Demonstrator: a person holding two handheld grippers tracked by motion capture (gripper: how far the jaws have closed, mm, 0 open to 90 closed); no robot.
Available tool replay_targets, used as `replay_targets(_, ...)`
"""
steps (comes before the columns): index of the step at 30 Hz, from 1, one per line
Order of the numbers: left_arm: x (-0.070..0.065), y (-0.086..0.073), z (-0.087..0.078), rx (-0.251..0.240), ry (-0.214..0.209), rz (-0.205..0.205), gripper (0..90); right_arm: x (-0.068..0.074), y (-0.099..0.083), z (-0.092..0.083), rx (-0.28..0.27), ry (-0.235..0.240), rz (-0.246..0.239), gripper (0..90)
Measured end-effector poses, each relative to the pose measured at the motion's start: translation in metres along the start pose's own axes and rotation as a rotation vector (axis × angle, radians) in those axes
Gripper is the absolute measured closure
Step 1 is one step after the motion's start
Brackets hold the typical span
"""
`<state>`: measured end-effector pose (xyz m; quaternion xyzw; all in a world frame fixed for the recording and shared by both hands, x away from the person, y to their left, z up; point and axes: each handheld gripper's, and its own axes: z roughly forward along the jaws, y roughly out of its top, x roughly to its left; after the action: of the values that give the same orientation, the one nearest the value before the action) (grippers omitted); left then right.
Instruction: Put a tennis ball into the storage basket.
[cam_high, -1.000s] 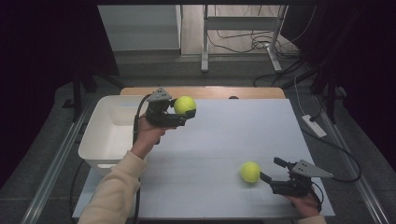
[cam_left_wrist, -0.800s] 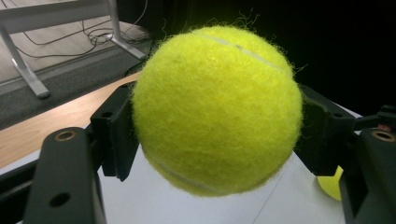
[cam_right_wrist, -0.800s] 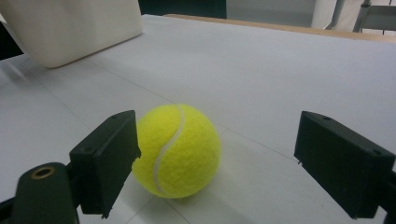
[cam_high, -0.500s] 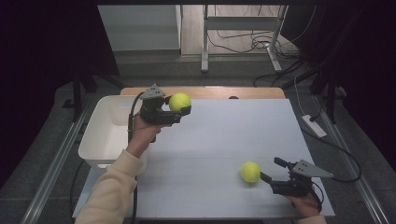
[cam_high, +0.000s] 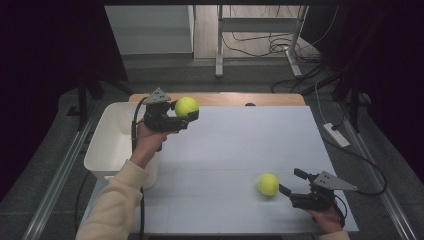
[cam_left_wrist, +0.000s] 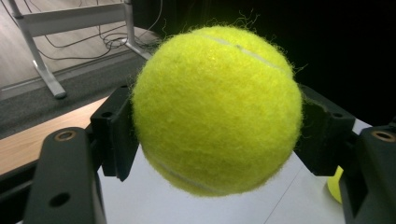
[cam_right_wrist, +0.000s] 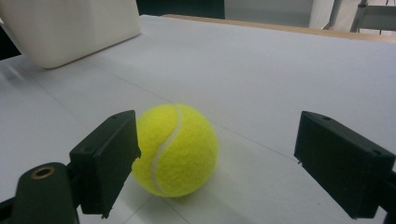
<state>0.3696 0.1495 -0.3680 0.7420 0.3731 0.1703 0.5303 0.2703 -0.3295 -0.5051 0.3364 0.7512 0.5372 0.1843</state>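
Two tennis balls are in play. The left tool (cam_high: 186, 116) is clamped on one ball (cam_high: 187, 106) and has carried it a little nearer the white bin (cam_high: 107, 150) since a second ago, though it remains over the counter (cam_high: 240, 145); release looks premature. The right tool (cam_high: 290, 184), jaws wide and empty, sits unmoved, bracketing the second ball (cam_high: 268, 184).

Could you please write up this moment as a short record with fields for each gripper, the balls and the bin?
left gripper: shut on the held tennis ball, lifted above the table's far left part
right gripper: jaws open, low at the near right
second tennis ball: on the white table, just ahead of the right gripper's jaws
white bin: at the table's left edge, under the left hand
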Motion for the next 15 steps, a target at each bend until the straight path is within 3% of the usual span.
replay_targets(15,0.01,-0.001,-0.011,-0.014,0.034,-0.033,27.4,0.0,0.0,0.001,0.0,0.004,-0.003,13.9)
